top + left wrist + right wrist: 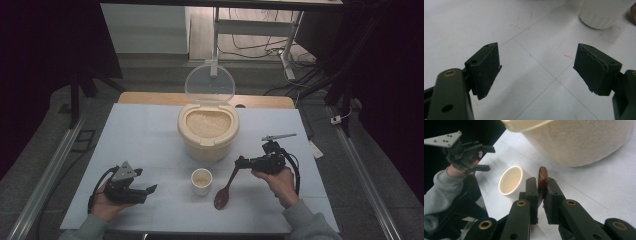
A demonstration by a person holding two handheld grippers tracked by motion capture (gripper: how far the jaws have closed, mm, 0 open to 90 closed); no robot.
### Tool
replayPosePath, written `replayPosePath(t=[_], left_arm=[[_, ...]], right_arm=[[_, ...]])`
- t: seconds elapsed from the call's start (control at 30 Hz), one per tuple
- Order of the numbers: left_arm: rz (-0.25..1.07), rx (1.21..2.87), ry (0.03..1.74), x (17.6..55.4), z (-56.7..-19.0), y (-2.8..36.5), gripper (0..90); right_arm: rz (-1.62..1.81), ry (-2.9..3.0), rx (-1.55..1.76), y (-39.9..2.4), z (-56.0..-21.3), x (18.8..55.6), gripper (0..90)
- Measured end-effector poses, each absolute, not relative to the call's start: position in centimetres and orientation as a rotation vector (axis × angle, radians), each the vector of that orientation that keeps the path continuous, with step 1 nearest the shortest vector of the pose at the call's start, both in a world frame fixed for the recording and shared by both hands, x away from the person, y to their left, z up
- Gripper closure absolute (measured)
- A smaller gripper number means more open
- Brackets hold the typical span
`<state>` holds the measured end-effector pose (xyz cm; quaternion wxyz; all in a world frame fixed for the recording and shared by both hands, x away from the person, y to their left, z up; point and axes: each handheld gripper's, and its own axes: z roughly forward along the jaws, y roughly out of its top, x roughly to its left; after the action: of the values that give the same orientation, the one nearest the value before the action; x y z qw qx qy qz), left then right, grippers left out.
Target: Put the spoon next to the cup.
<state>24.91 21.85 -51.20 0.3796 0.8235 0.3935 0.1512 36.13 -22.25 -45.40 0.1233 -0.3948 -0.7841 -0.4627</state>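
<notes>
Fingers [534,195] of the right gripper [541,192] pinch the handle of a dark brown wooden spoon [226,189], the black pads pressed flat against its glossy, rounded end, which pokes up between them in the right gripper view. Seen from the high view, the spoon hangs at a slant from the right gripper [243,163], its oval bowl low over the pale table [150,135], just right of a small cream cup [201,181]; whether the bowl touches the surface cannot be told. Gripping the handle near its tip appears to leave the whole bowl free for scooping. Behind cup and spoon stands a round, cream-coloured rice container [208,131], its clear domed lid [209,83] hinged upright at the back so the grainy, off-white rice lies open to reach. The container's wall looks matt and faintly textured in the right gripper view [584,142], the cup [511,181] smooth, thick-rimmed and seemingly empty. The left gripper [131,188] rests low at the table's near left, its jaws spread wide with nothing between them, worn black pads [486,67] showing frayed edges above the scuffed white tabletop [534,75], apparently waiting clear of the work
</notes>
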Motion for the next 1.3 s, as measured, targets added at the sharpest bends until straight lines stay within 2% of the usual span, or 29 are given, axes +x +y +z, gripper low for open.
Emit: replayPosePath(t=[0.7, 1.3], left_arm=[[0.387, 2.108, 1.008, 24.9, -51.3, 21.8, 20.6], [0.385, 2.112, 1.004, 24.9, -51.4, 21.8, 20.6]], right_arm=[[-1.468, -2.209, -1.327, -22.4, -50.0, 37.8, 74.1], [-1.449, -2.263, -1.421, -21.6, -52.0, 38.4, 68.1]])
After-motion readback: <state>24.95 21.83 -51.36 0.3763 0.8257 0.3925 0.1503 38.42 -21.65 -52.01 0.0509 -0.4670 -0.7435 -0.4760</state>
